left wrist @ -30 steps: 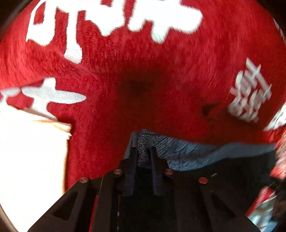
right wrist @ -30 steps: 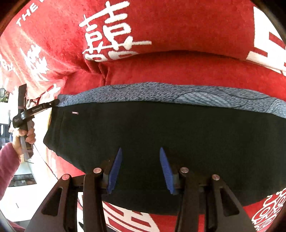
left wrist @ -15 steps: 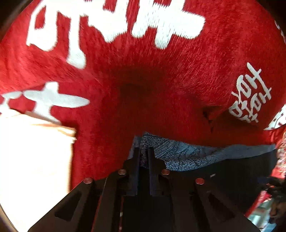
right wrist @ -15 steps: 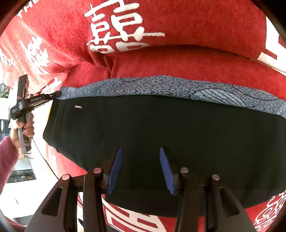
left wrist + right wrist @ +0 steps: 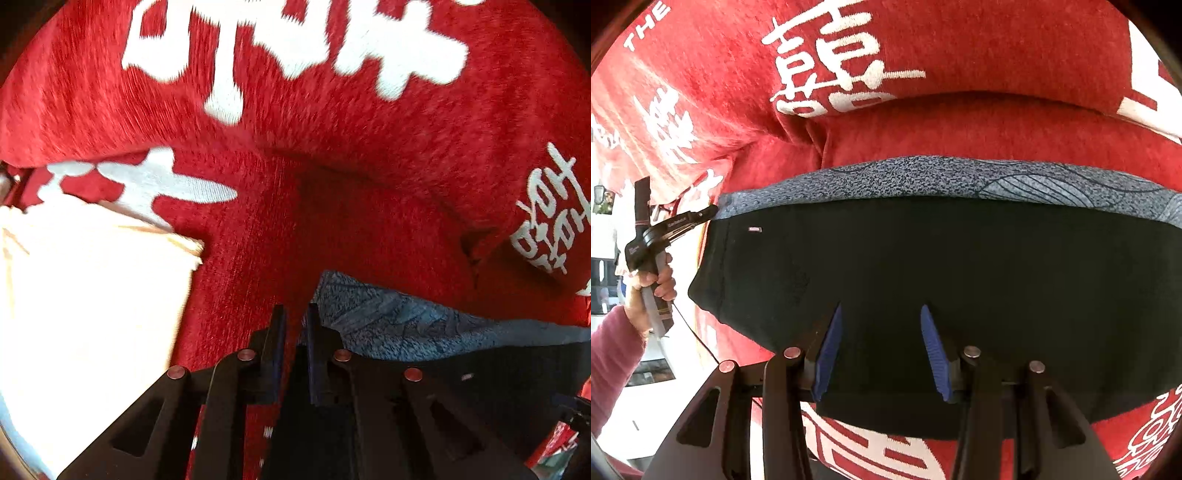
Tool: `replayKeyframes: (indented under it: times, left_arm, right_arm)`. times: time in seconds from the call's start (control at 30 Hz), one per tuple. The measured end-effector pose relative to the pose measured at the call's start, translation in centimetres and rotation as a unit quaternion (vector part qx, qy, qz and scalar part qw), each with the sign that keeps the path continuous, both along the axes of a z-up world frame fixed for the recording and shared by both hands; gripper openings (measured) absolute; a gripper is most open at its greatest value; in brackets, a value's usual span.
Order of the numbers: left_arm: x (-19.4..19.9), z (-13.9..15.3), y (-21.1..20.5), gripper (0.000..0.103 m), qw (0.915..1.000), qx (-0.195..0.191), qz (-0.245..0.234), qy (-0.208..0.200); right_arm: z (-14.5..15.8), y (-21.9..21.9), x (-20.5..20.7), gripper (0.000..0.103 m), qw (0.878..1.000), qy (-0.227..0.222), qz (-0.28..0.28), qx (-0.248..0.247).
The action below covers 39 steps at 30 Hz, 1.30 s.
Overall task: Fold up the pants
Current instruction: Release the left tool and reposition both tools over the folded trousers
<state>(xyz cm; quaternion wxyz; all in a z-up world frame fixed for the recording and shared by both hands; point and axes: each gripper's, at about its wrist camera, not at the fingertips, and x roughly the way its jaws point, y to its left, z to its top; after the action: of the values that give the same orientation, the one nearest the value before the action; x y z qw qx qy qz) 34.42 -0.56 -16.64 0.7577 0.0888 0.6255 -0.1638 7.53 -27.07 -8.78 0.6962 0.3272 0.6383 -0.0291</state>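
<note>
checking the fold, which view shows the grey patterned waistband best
The right wrist view: the grey patterned waistband runs unbroken across the black pants. The left wrist view shows only one blurred end, beside the left gripper.

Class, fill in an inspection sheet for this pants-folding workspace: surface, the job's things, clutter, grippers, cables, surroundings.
Surface: red plush cloth with white characters, creased behind the pants.
Job's things: black pants lying spread out, grey patterned waistband on the far edge.
Clutter: nothing seen.
Grippers: left gripper with jaws closed at the waistband's corner, grip on the cloth unclear; right gripper above the black fabric, jaws apart, nothing clamped.
Cables: thin dark cable hanging from the left gripper's handle.
Surroundings: a hand in a pink sleeve holds that handle; bright overexposed area beside the cloth.
</note>
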Motion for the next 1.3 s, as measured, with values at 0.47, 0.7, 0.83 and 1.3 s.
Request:
replayKeyframes:
  times: [0.47,0.7,0.83,1.3]
  left_arm:
    - [-11.8,4.3,-9.4,0.011,0.9959,0.008,-0.087,0.025]
    - [-21.4,3.5,-19.5,0.011,0.9861,0.011,-0.154,0.062]
    - [-25.8,3.7,-24.7,0.011,0.9819,0.025,-0.181,0.049]
    - [-31.2,2.4,-32.2,0.015,0.976,0.088,-0.199,0.007]
  right_arm:
    - [1.5,-2.4,-6.5,0.055,0.997,-0.006,-0.078,0.03]
    - [1.8,-4.7,-11.8,0.056,0.992,0.002,-0.122,0.042]
    - [1.9,-6.7,-14.4,0.056,0.989,0.005,-0.14,0.037]
    - [1.7,-12.3,-20.0,0.056,0.983,0.002,-0.176,0.042]
